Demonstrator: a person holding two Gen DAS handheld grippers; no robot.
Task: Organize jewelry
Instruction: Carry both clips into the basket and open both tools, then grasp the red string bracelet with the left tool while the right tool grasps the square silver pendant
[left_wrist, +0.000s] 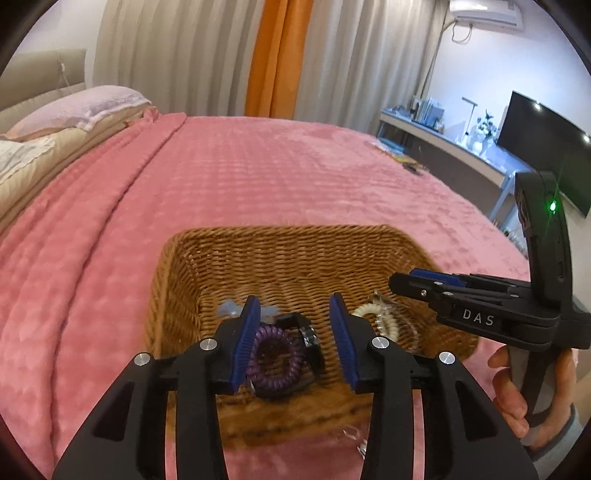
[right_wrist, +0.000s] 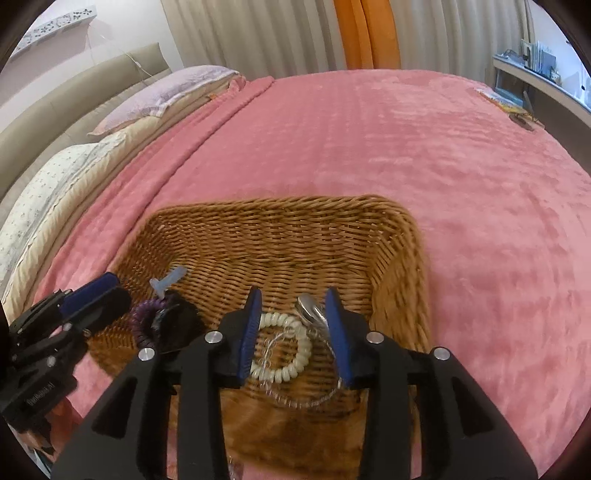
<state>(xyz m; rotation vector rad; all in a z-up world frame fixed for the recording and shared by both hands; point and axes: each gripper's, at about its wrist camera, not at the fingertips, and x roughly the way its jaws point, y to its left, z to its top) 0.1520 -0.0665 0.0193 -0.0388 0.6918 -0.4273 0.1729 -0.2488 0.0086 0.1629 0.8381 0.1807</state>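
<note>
A wicker basket (left_wrist: 280, 243) (right_wrist: 280, 218) sits on the pink bed. Inside lie a purple spiral hair tie (left_wrist: 275, 363) (right_wrist: 142, 317), a black watch (left_wrist: 308, 334) (right_wrist: 177, 325), a pale blue clip (left_wrist: 229, 308) (right_wrist: 166, 282), a cream spiral hair tie (left_wrist: 384, 321) (right_wrist: 291, 363), a silver piece (right_wrist: 310, 306) and a thin clear chain (right_wrist: 314, 400). My left gripper (left_wrist: 295, 339) (right_wrist: 96, 291) is open above the purple tie, holding nothing. My right gripper (right_wrist: 293, 336) (left_wrist: 402, 282) is open above the cream tie, holding nothing.
The pink blanket (left_wrist: 258, 177) covers the bed around the basket. Pillows (right_wrist: 74, 166) lie at the left. A book and dark objects (right_wrist: 513, 107) lie at the bed's far right edge. A desk with a TV (left_wrist: 546, 155) stands to the right.
</note>
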